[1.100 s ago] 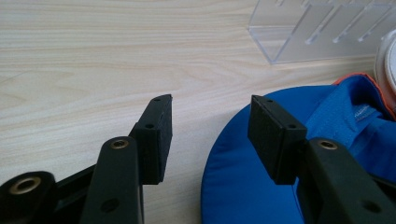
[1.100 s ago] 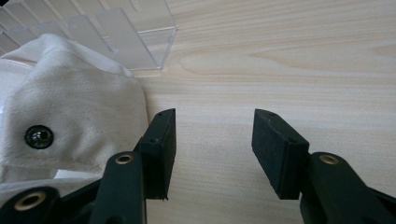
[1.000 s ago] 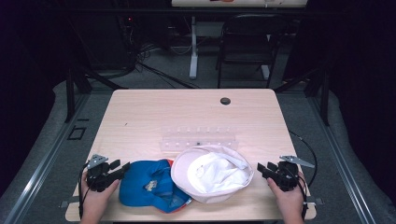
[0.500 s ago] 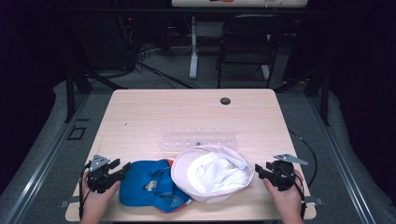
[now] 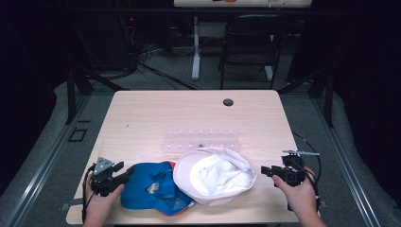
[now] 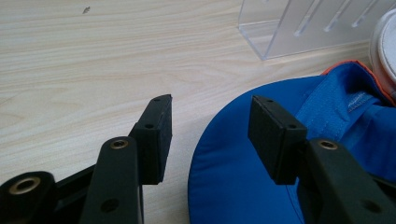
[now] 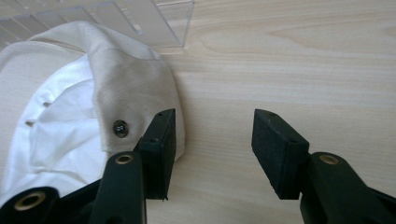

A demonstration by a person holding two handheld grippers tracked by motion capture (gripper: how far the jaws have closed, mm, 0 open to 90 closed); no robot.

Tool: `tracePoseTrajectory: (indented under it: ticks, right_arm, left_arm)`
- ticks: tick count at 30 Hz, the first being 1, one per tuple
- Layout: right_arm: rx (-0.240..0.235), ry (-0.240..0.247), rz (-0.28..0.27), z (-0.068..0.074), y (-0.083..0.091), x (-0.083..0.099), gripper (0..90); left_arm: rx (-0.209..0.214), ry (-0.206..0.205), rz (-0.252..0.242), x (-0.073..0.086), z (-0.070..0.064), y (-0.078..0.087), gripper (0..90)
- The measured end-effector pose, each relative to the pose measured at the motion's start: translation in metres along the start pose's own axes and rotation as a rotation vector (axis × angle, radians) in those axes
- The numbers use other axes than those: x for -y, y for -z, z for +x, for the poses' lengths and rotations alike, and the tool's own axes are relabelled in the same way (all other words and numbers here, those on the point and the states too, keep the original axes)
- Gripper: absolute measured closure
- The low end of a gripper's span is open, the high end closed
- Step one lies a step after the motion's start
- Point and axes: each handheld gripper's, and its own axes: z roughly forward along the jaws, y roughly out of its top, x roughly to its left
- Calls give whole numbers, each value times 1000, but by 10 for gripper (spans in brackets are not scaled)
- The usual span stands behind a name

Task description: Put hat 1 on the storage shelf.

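Observation:
A blue cap (image 5: 150, 187) lies upside down near the table's front edge, with an orange trim. A white cap (image 5: 215, 174) lies upside down to its right, overlapping it. My left gripper (image 5: 122, 174) stands open at the blue cap's left rim; in the left gripper view the blue cap (image 6: 261, 158) lies under the right jaw, the left jaw over bare wood. My right gripper (image 5: 265, 170) is open just right of the white cap. In the right gripper view the white cap's strap with a metal snap (image 7: 120, 128) sits beside the left jaw.
A clear plastic rack (image 5: 202, 138) with slots stands behind the caps, mid-table. A round black grommet (image 5: 228, 102) sits near the table's far edge. A folding chair (image 5: 250, 42) and cables stand on the floor beyond the wooden table (image 5: 142, 118).
My right gripper has moved left, closer to the white cap's rim. The left gripper has barely shifted.

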Motion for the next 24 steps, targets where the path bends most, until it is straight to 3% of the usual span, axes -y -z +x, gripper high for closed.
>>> tracePoseTrajectory:
  ticks: [13,17,24]
  right_arm:
    - [-87,-48,134,23,13,-13,525]
    - [-101,-101,187,28,14,-14,552]
    - [-104,-129,242,36,8,-14,574]
  left_arm:
    - [1,3,6,1,0,-1,499]
    - [2,1,6,1,-1,-2,499]
    - [7,5,13,1,0,-3,498]
